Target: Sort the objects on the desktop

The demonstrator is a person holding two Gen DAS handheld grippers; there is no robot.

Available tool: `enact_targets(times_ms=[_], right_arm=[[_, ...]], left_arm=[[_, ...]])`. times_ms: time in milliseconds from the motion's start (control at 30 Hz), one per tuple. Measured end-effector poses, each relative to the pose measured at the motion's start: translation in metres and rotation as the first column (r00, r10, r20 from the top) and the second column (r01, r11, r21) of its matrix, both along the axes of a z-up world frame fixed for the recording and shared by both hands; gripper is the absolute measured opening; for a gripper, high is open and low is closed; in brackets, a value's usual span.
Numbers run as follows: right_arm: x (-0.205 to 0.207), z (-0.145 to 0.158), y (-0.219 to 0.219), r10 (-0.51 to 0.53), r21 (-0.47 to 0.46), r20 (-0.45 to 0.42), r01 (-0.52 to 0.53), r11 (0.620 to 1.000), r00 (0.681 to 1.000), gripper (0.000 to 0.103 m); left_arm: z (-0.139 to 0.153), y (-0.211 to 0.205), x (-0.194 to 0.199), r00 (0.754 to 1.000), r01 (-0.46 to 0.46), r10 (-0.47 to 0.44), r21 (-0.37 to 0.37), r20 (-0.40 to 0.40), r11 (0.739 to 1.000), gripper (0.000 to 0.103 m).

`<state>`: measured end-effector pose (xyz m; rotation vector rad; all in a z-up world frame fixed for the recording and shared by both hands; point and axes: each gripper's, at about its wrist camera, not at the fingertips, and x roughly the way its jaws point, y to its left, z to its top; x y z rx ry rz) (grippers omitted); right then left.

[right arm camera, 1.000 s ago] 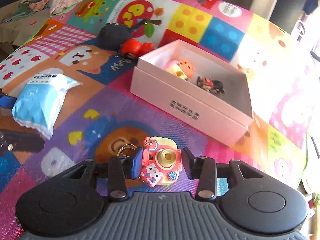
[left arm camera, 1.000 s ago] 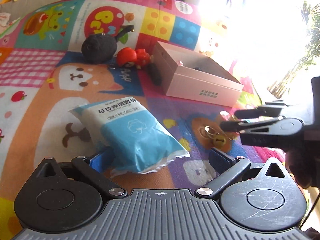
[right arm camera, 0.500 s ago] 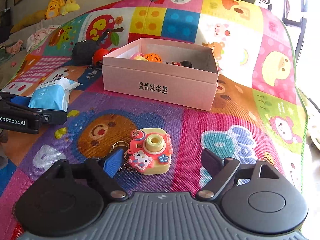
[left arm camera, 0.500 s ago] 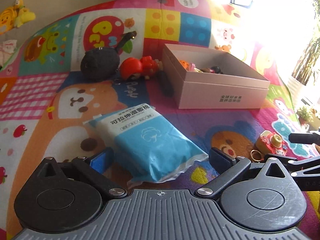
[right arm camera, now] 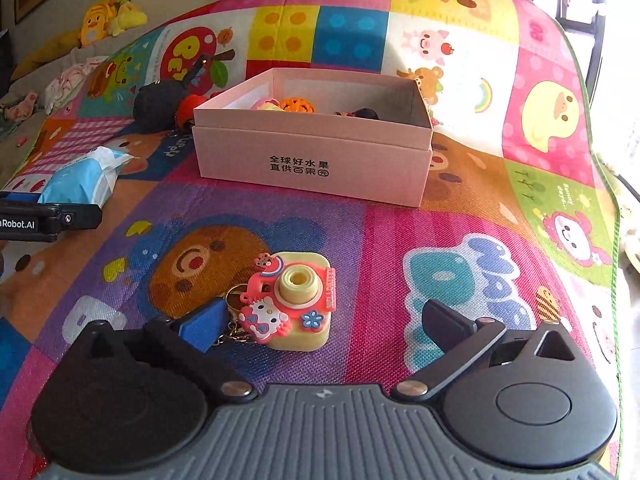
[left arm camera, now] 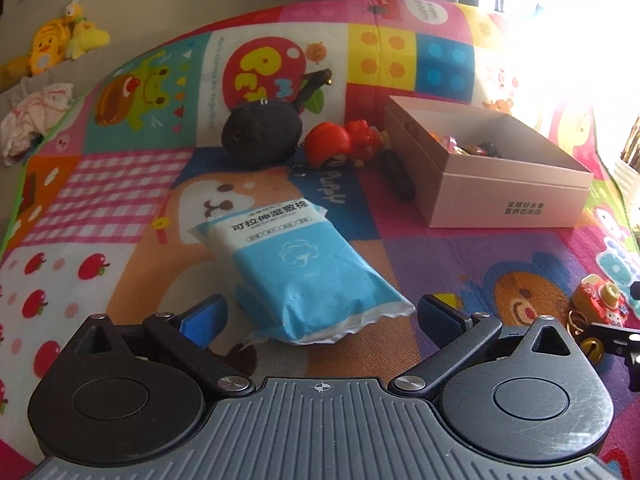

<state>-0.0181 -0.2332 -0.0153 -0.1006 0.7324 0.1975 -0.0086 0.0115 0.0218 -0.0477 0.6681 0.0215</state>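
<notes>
A blue and white wet-cotton pack [left arm camera: 296, 264] lies on the colourful mat, its near end between my open left gripper's [left arm camera: 320, 314] fingers. It also shows in the right wrist view [right arm camera: 80, 178]. A yellow and pink toy camera keychain [right arm camera: 294, 300] lies on the mat between my open right gripper's [right arm camera: 324, 320] fingers, closer to the left one. It also shows at the right edge of the left wrist view [left arm camera: 598, 300]. A pink open box [right arm camera: 316, 152] holds several small toys; it also shows in the left wrist view [left arm camera: 504, 196].
A black plush pouch [left arm camera: 260, 134] and a red toy figure [left arm camera: 344, 144] lie left of the box, with a dark object [left arm camera: 396, 172] against its side. Yellow plush toys [right arm camera: 108, 16] and clothes [left arm camera: 32, 116] lie beyond the mat's far left edge.
My right gripper has opened and let go of the toy camera, which now rests on the mat. Both grippers have pulled back and lowered, so the box looks farther off.
</notes>
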Motion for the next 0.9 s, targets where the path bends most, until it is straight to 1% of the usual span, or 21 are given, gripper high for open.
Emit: enact_targets(times_ms=[67, 167, 200, 267, 333, 400, 500, 600, 733, 833, 900], right_arm=[[0.0, 0.0, 0.0, -0.005, 0.0, 0.0, 0.005, 1.0, 1.0, 0.103], [-0.001, 0.0, 0.001, -0.008, -0.003, 0.002, 0.008, 1.0, 1.0, 0.103], [-0.001, 0.0, 0.001, -0.01, -0.002, 0.002, 0.01, 1.0, 1.0, 0.103], [0.0, 0.0, 0.001, -0.011, 0.001, 0.0, 0.011, 1.0, 1.0, 0.103], [0.0, 0.0, 0.0, -0.013, 0.006, -0.003, 0.013, 1.0, 1.0, 0.103], [0.001, 0.0, 0.0, -0.014, 0.009, -0.005, 0.014, 1.0, 1.0, 0.103], [0.001, 0.0, -0.001, -0.015, 0.013, -0.008, 0.015, 1.0, 1.0, 0.103], [0.001, 0.0, -0.001, -0.016, 0.015, -0.009, 0.016, 1.0, 1.0, 0.103], [0.001, 0.0, -0.002, -0.017, 0.018, -0.011, 0.017, 1.0, 1.0, 0.103], [0.002, 0.0, -0.002, -0.017, 0.022, -0.014, 0.017, 1.0, 1.0, 0.103], [0.002, -0.001, -0.003, -0.019, 0.029, -0.021, 0.02, 0.999, 1.0, 0.103]], left_arm=[[0.003, 0.003, 0.003, 1.0, -0.023, 0.024, -0.028, 0.012, 0.999, 0.103], [0.002, 0.008, 0.014, 0.996, -0.081, 0.082, -0.022, 0.018, 0.996, 0.103], [0.0, 0.011, 0.019, 0.994, -0.104, 0.105, -0.02, 0.015, 0.994, 0.103], [-0.003, 0.017, 0.028, 0.992, -0.125, 0.125, -0.043, -0.007, 0.991, 0.103], [-0.007, 0.022, 0.036, 0.993, -0.113, 0.11, -0.078, -0.037, 0.991, 0.103], [-0.007, 0.02, 0.039, 0.997, -0.077, 0.075, -0.079, -0.029, 0.994, 0.103], [-0.006, 0.009, 0.039, 1.0, 0.022, -0.022, -0.056, -0.006, 0.998, 0.103], [-0.008, -0.007, 0.035, 0.991, 0.131, -0.131, -0.033, -0.005, 0.991, 0.103], [-0.008, -0.022, 0.023, 0.972, 0.233, -0.233, -0.018, 0.006, 0.972, 0.103], [-0.008, -0.032, 0.015, 0.962, 0.273, -0.273, 0.01, 0.017, 0.962, 0.103], [-0.008, -0.035, 0.015, 0.966, 0.257, -0.258, 0.032, 0.017, 0.966, 0.103]])
